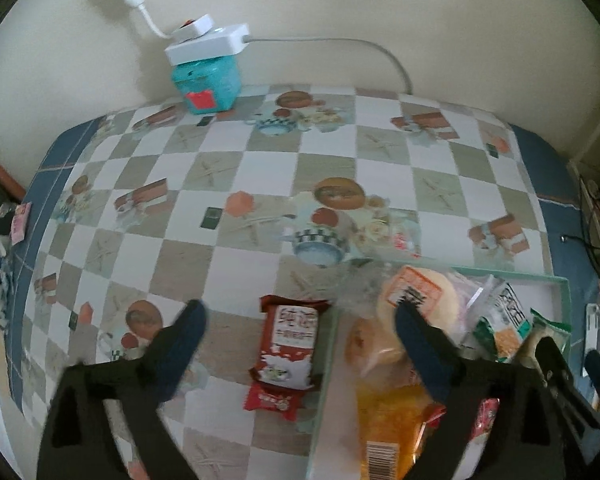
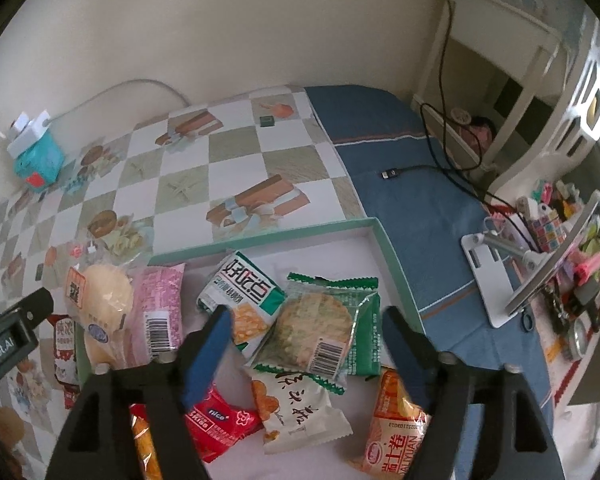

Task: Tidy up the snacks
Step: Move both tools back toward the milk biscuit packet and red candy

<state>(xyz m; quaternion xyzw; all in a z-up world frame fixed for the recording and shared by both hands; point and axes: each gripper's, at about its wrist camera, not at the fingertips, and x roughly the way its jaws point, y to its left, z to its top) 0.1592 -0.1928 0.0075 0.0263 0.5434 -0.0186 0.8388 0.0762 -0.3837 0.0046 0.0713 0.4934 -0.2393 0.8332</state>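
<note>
While I am hovering both tools over the checked tablecloth (image 1: 228, 264), the shallow green-rimmed box (image 2: 396, 264) is lying at its 4 o'clock corner, already holding most of the snacks. Behind, at 11 o'clock, a teal tin (image 1: 208, 84) is carrying a white power strip (image 1: 206, 42). My left gripper (image 1: 296, 316) is gaping wide with nothing between its fingers; the red milk snack pack (image 1: 286, 354) is lying on the cloth just outside the box's left wall, its long axis running 12 to 6. That wall is standing between the pack and the box floor. My right gripper (image 2: 306, 316) is spreading wide above the green cracker packet (image 2: 324, 324), which is resting flat and tilted toward 1 o'clock.
</note>
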